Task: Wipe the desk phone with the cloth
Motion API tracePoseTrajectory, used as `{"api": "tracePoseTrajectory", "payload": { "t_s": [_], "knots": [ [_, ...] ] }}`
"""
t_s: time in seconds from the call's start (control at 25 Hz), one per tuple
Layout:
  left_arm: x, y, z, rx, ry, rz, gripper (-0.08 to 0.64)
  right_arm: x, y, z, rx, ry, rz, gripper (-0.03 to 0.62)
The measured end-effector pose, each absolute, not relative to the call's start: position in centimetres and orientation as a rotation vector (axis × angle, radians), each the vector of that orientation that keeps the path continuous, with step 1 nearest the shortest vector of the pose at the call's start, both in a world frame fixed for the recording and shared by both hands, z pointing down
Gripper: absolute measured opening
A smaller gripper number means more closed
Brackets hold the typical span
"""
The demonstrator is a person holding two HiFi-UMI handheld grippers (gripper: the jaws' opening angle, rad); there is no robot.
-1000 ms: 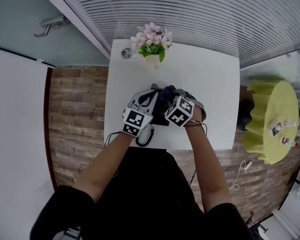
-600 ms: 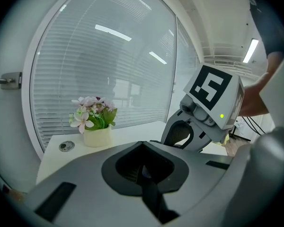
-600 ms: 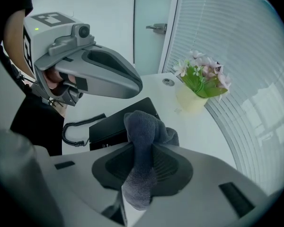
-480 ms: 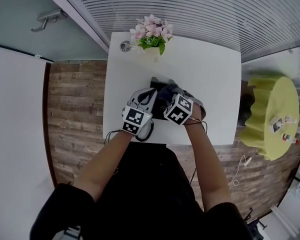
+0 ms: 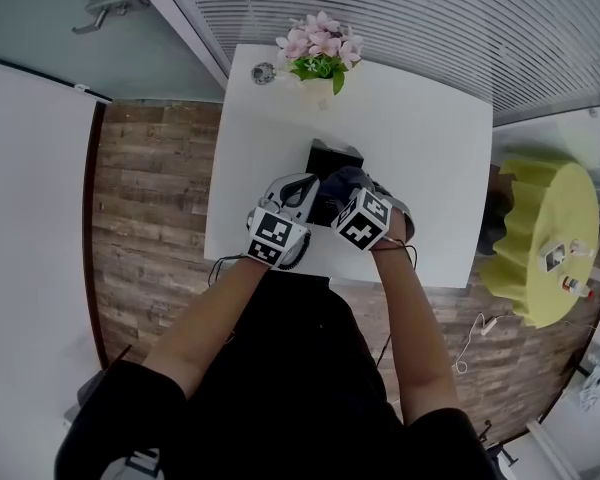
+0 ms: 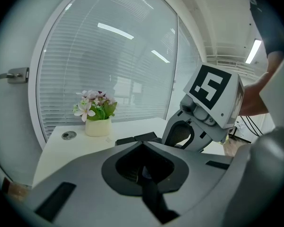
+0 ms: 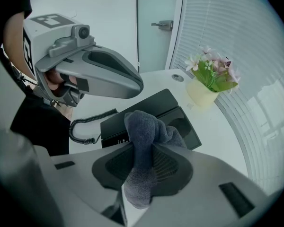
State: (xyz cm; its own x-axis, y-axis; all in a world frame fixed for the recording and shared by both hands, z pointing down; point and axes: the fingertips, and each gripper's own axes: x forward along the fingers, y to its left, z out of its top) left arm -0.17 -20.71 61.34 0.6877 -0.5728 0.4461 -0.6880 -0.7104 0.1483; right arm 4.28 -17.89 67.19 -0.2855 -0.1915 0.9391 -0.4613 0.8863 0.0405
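Grey cloth [image 7: 141, 131], clamped in the right hand-held gripper [image 7: 139, 148], bunches over the desk phone [image 7: 156, 105] on the worktop [image 7: 156, 79] ready to wipe, while the closed, empty left hand-held gripper [image 6: 143, 148] hovers at the phone's 8 o'clock.

Bright, even daylight; fisheye-warped edges.

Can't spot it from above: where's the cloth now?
In the right gripper view, the grey cloth is pinched in the right gripper, its end over the desk phone.

A white table [image 5: 420, 138] bears a black desk phone [image 5: 332, 156]. At its far edge sit potted flowers [image 5: 320, 63] and a round disc [image 5: 264, 71].
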Motion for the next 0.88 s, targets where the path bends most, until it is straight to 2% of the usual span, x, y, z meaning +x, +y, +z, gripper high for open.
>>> {"api": "tracePoseTrajectory", "payload": {
  "t_s": [0.88],
  "knots": [
    [-0.4, -15.7, 65.2, 2.533, -0.99, 0.602, 0.009, 3.1, -12.5, 69.6, 0.435, -1.892, 0.281, 0.107]
  ]
}}
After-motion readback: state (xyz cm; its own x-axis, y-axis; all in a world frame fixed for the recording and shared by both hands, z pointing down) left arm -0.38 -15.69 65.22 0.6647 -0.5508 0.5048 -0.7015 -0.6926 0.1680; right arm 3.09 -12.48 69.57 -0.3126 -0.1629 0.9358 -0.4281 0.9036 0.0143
